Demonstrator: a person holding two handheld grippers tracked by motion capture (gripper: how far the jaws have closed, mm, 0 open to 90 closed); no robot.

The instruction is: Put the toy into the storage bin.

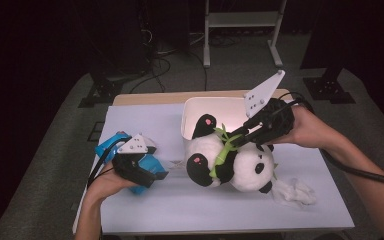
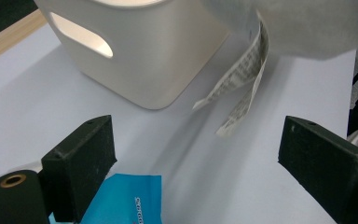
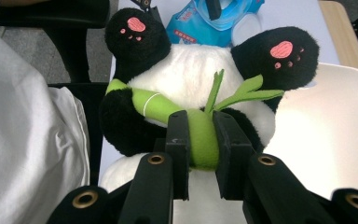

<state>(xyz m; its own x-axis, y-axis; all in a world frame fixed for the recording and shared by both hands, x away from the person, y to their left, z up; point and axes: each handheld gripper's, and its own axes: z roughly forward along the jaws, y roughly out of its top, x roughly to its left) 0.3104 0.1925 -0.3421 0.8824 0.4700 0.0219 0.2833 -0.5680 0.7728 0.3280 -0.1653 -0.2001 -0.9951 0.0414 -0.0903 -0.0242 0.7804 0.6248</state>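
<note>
— Where is your right gripper (image 1: 241, 136) now?

— Your right gripper's two black jaws are clamped on the green felt bamboo stalk (image 3: 204, 137) that the black-and-white plush panda (image 1: 230, 160) hugs across its belly. In the right gripper view the pads press the stalk from both sides, with its leaves fanning out just beyond them.

— And where does the panda sit?

— It lies on its back near the middle of the pale lilac table top (image 1: 145, 125), leaning toward the right half. Its raised foot with the pink paw pad touches the front wall of the white rounded plastic bin (image 1: 215, 107), which stands at the far edge of the table top. A crumpled white cloth (image 1: 294, 192) lies just beside the panda's head, toward the near right corner.

— What about your left gripper (image 1: 152, 172)?

— Your left gripper's jaws stand wide apart with nothing between them. It rests near the left edge, over a blue plastic packet (image 1: 111, 145). In the left gripper view you see the bin's handle slot and the panda's printed white label (image 2: 242, 84) hanging above the table top.
</note>
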